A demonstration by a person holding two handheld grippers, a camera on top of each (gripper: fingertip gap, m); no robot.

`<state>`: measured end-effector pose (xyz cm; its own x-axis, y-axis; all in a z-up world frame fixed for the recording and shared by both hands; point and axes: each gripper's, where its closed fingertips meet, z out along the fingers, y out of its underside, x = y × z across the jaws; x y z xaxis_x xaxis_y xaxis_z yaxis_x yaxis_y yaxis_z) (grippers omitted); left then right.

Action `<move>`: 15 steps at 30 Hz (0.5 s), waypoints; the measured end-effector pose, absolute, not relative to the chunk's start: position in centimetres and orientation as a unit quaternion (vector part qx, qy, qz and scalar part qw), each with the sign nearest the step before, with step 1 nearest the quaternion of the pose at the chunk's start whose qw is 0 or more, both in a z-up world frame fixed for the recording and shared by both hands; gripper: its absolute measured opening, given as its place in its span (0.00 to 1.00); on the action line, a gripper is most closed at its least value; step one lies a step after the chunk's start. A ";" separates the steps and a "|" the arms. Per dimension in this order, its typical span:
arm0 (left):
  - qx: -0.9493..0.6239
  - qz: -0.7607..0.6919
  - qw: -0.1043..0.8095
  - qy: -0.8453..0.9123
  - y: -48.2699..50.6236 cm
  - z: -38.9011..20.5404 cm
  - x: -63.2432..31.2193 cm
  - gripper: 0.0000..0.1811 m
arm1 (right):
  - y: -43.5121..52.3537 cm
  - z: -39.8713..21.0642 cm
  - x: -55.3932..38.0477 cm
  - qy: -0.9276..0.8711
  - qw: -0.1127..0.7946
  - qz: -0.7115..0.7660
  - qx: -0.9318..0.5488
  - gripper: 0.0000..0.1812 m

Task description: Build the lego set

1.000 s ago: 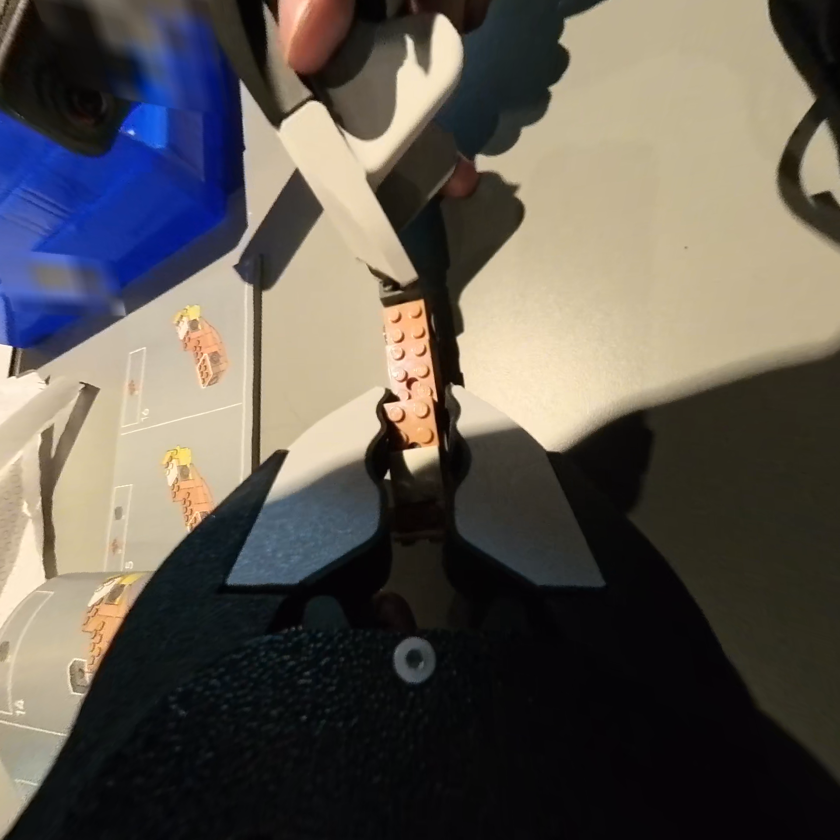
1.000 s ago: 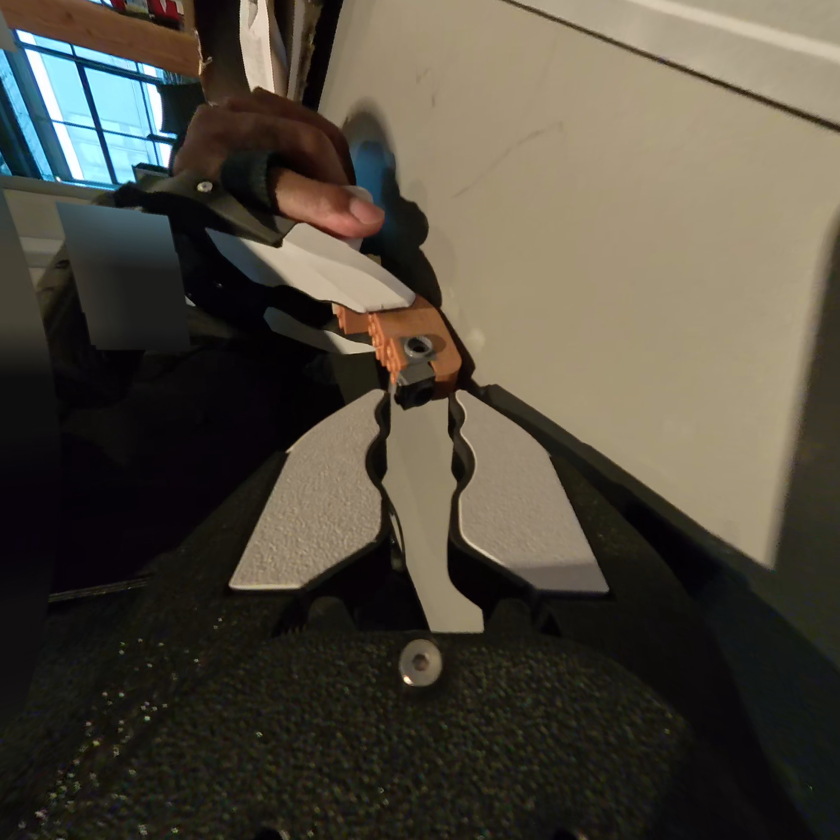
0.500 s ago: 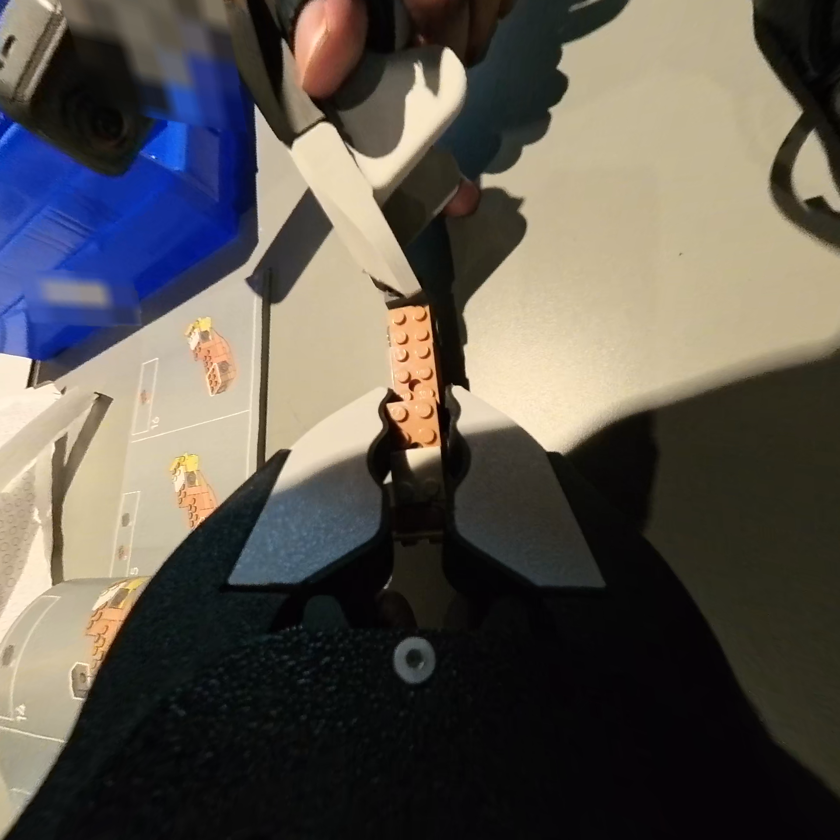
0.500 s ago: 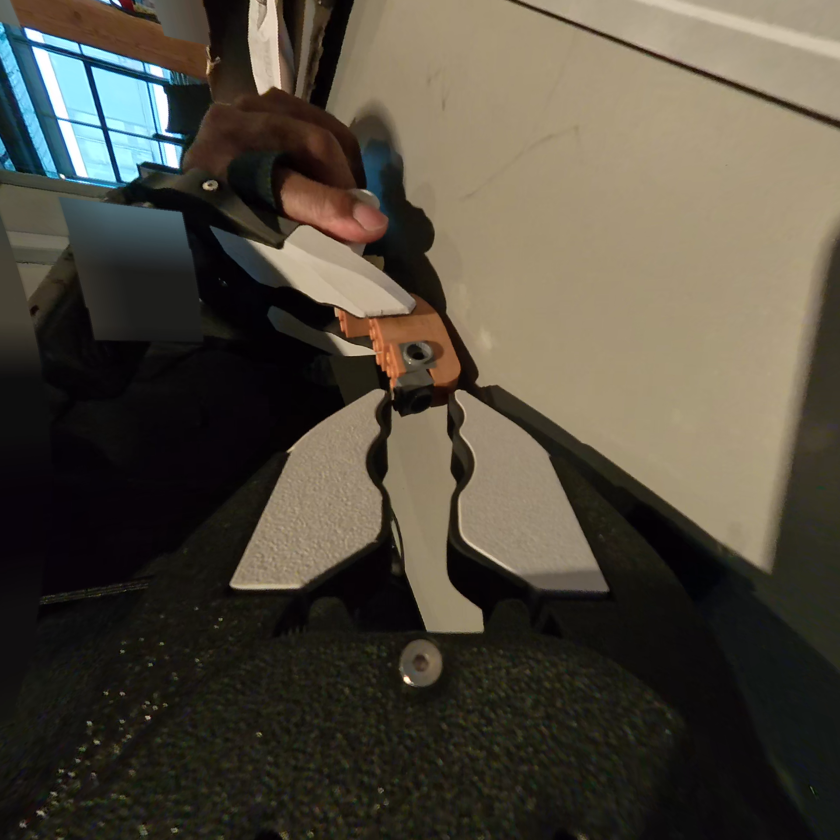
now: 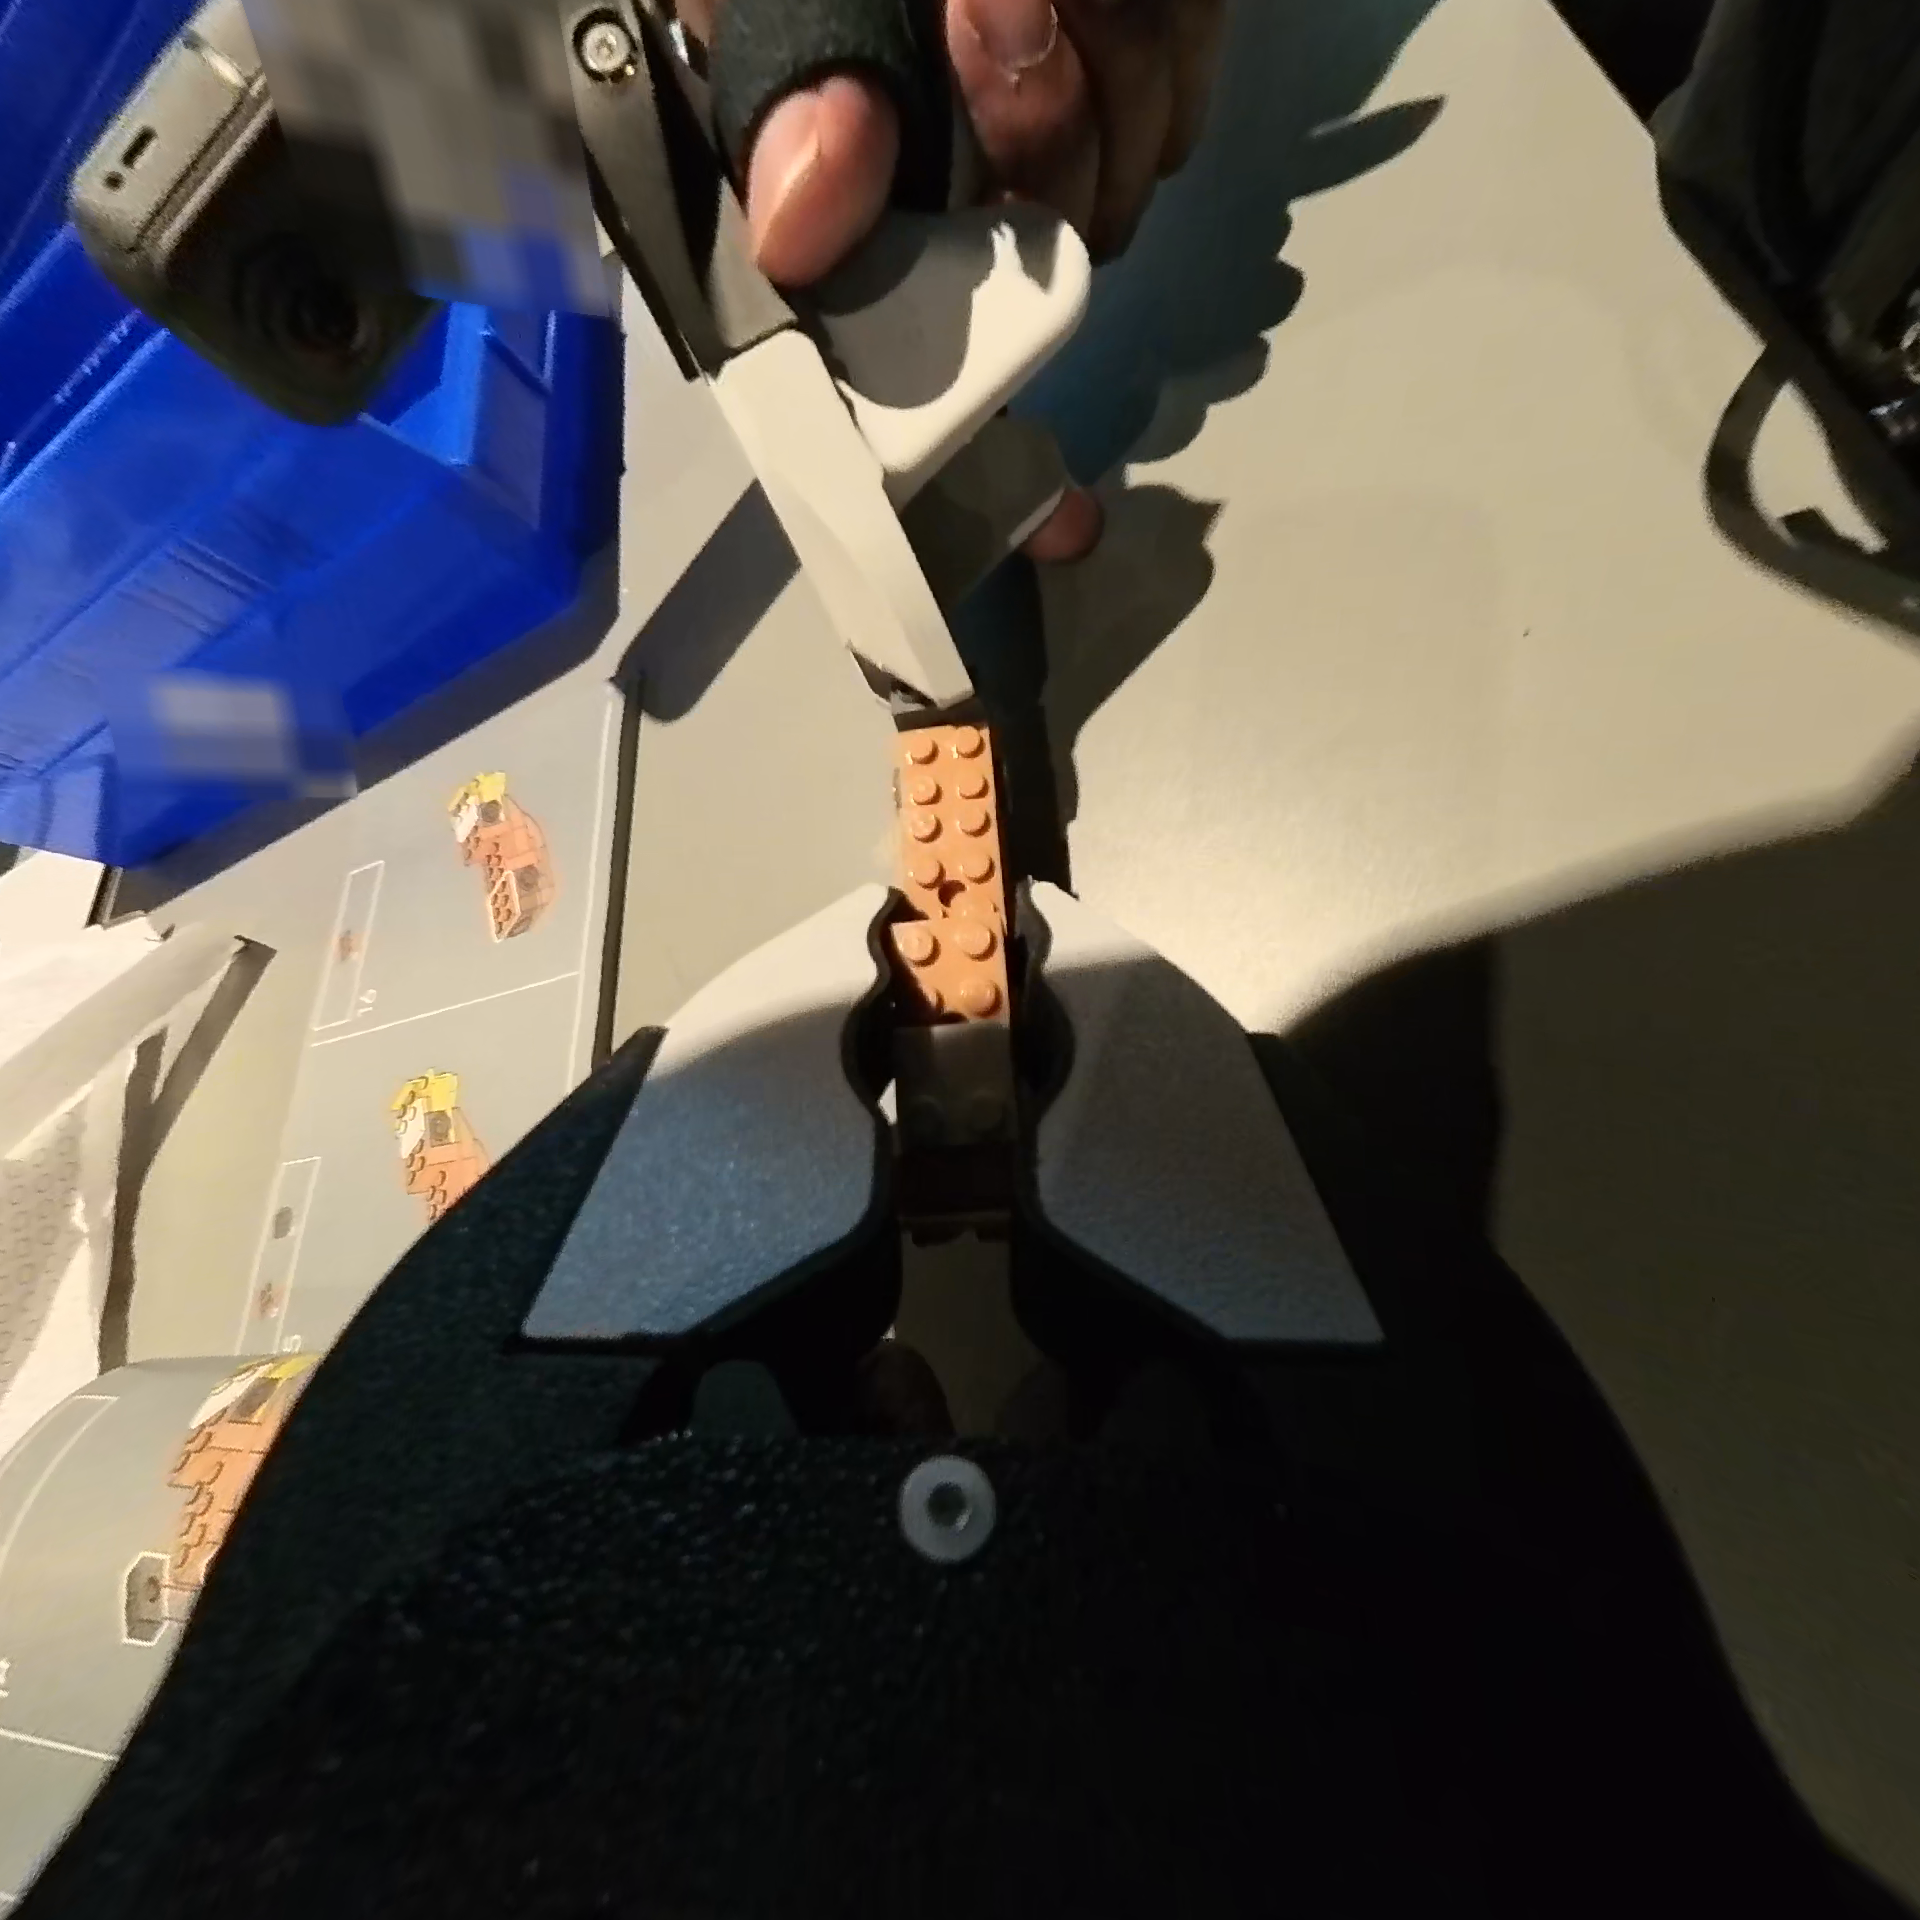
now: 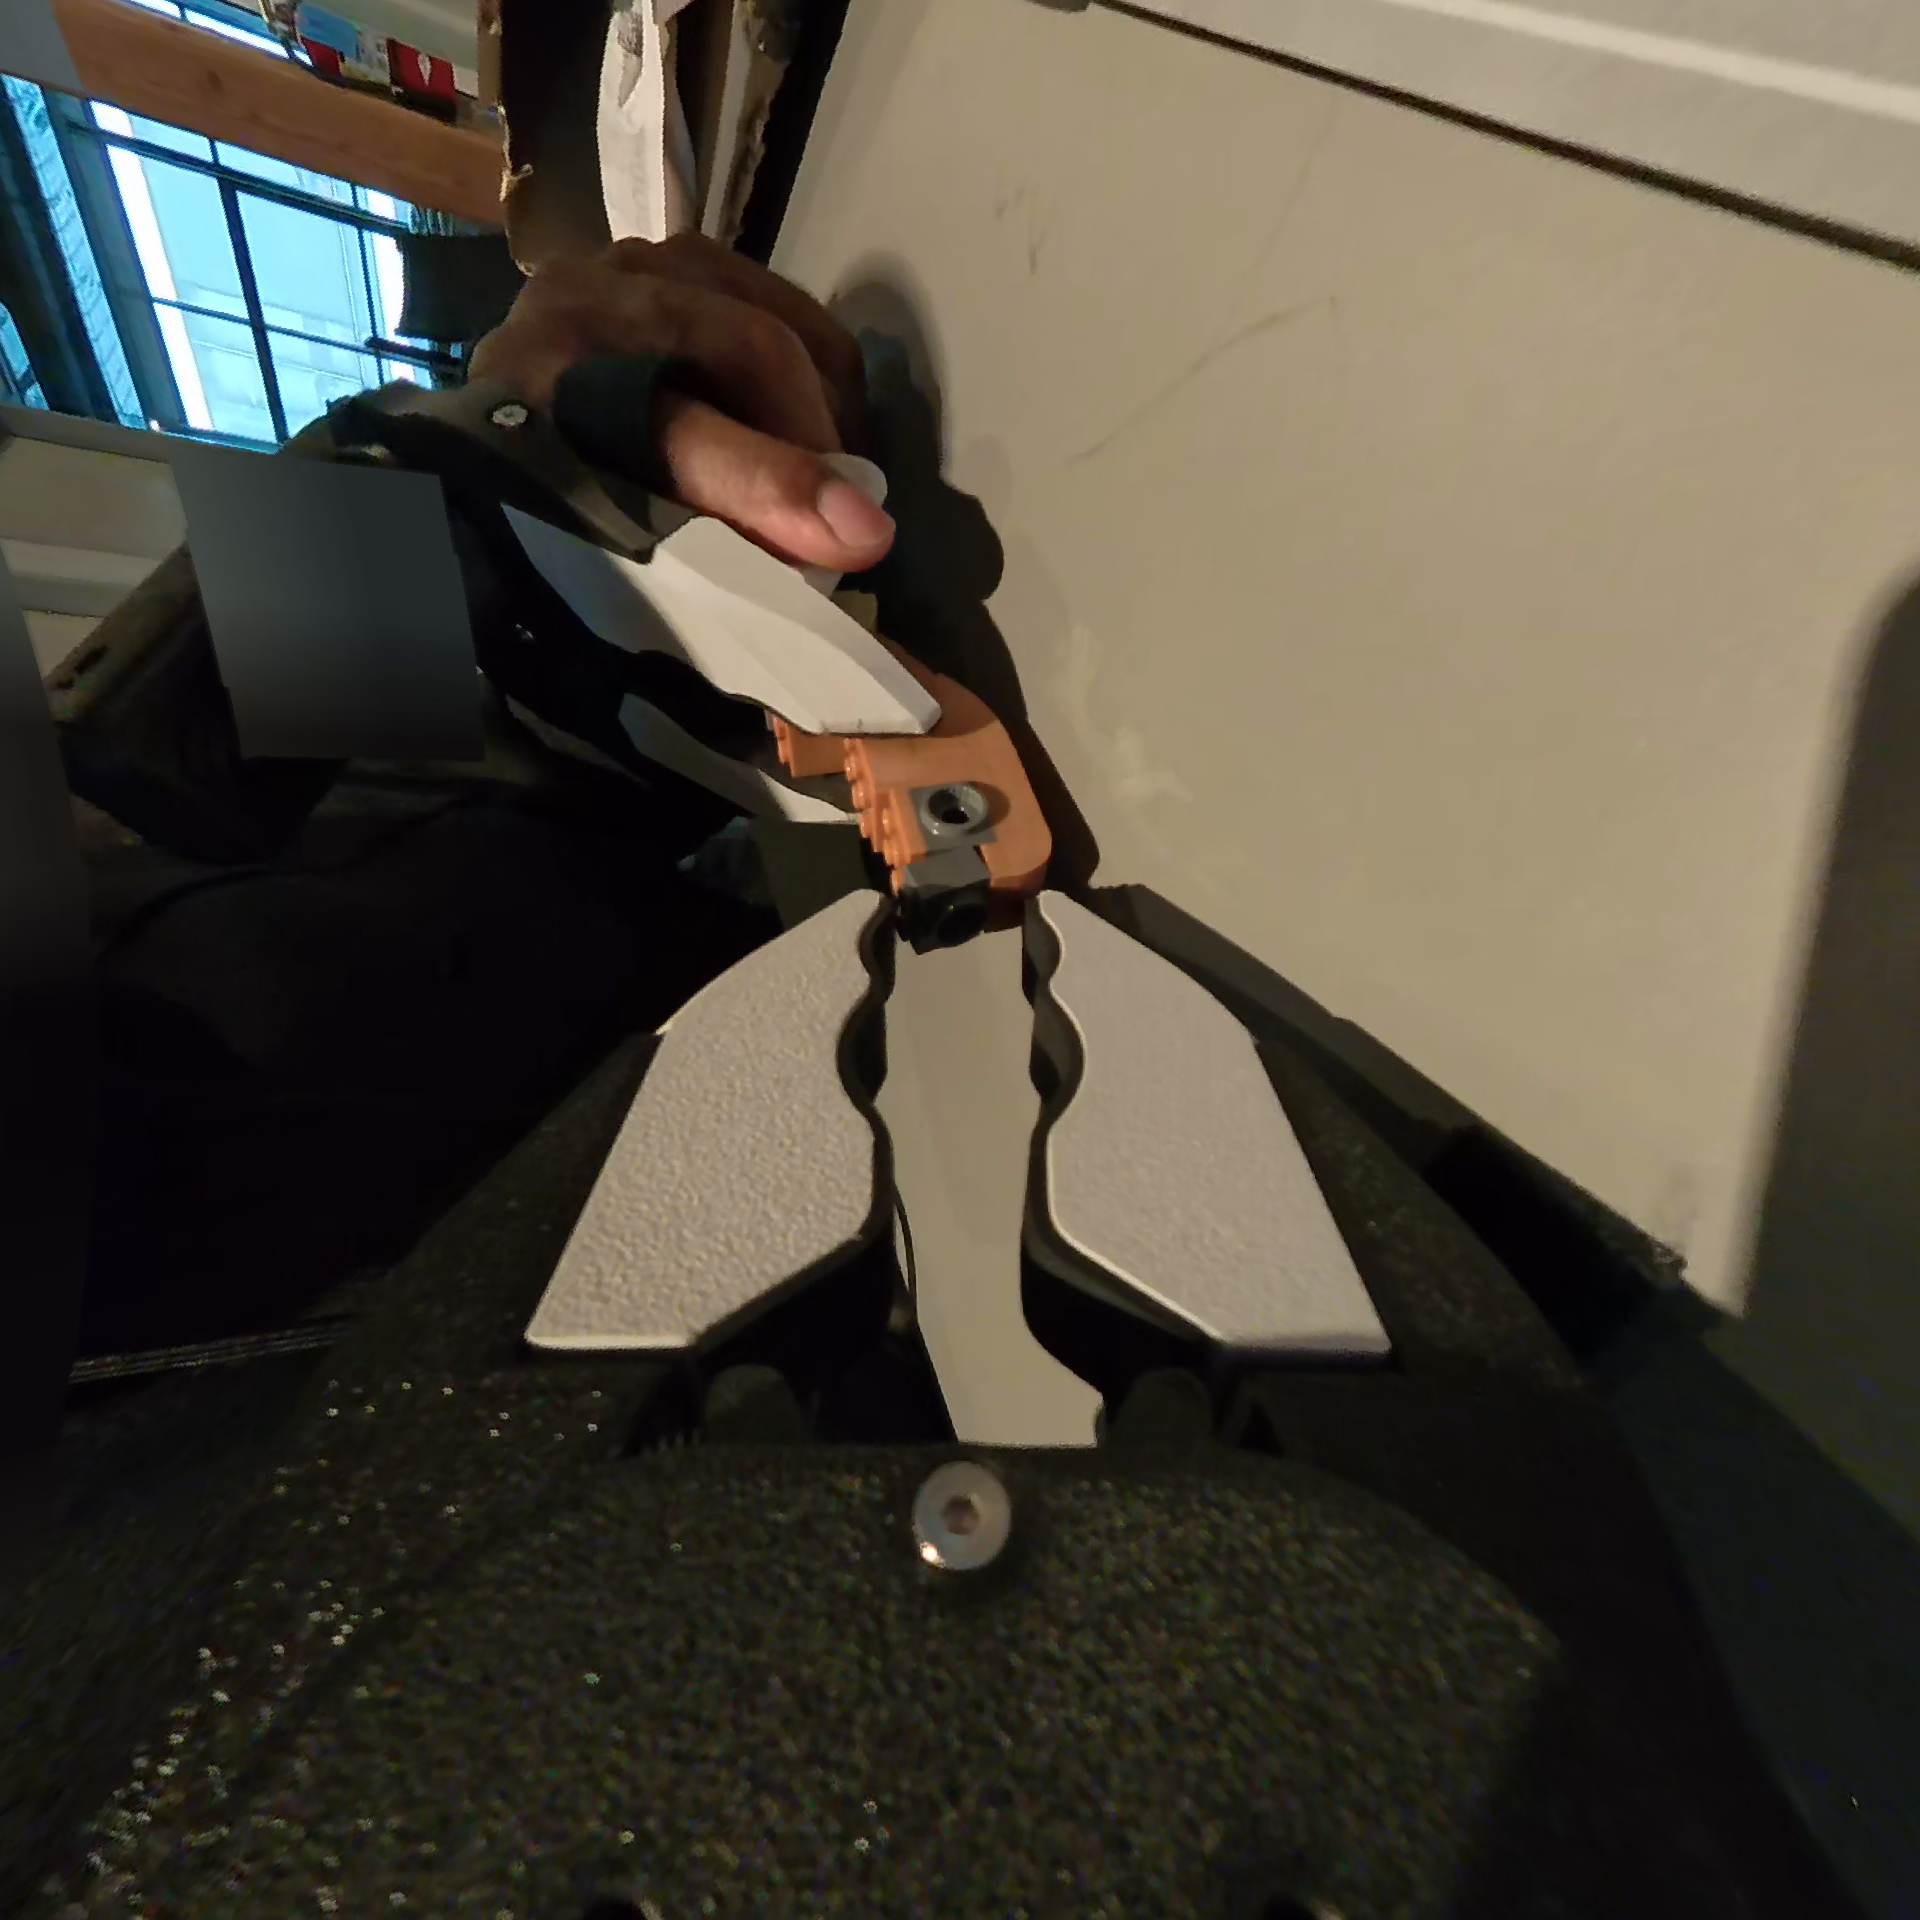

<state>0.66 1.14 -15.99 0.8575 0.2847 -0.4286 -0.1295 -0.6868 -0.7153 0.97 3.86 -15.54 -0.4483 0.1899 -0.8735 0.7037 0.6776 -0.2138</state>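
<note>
The left tool (image 5: 951, 997) is clamped on the near end of an orange lego assembly (image 5: 951, 831), held in the air above the grey desk (image 5: 1351, 727). The right tool (image 6: 951, 914) is closed on its far end, at a dark grey stud piece (image 6: 940, 914). The assembly is light and stiff, its smooth plastic likely slippery, and its joints may pop under twisting; flat side faces look like the best grip. An instruction booklet (image 5: 468, 935) lies toward the desk's left edge, with a blue bin (image 5: 260, 623) beyond.

Lego assembly (image 5: 951, 883) held off the table (image 5: 1403, 644), clamped between the left gripper (image 5: 951, 997) at the near end and the right gripper (image 5: 935, 696) at the far end. Bin (image 5: 260, 582) at the table's far left corner. Instruction sheet (image 5: 468, 987) flat on the table, just before the bin, left of the assembly.
</note>
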 end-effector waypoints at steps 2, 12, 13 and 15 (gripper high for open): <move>-0.879 0.264 0.394 -0.042 1.2 -16.0 0.7 0.10 | 3.9 -15.6 1.0 0.804 0.441 -0.289 0.276 0.13; -0.873 0.285 0.395 -0.032 1.2 -15.8 0.6 0.10 | 3.9 -15.2 1.0 0.796 0.447 -0.303 0.274 0.15; -0.873 0.286 0.395 -0.032 1.2 -15.8 0.6 0.10 | 3.9 -15.3 0.9 0.797 0.444 -0.305 0.275 0.13; -0.872 0.287 0.395 -0.032 1.2 -15.8 0.6 0.10 | 3.9 -15.3 0.9 0.798 0.439 -0.308 0.277 0.12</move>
<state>0.57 1.17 -15.77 0.8337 0.2812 -0.4752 -0.1710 -0.6867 -0.7065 0.89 3.94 -15.32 -0.4614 0.1711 -0.8705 0.7114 0.6576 -0.2479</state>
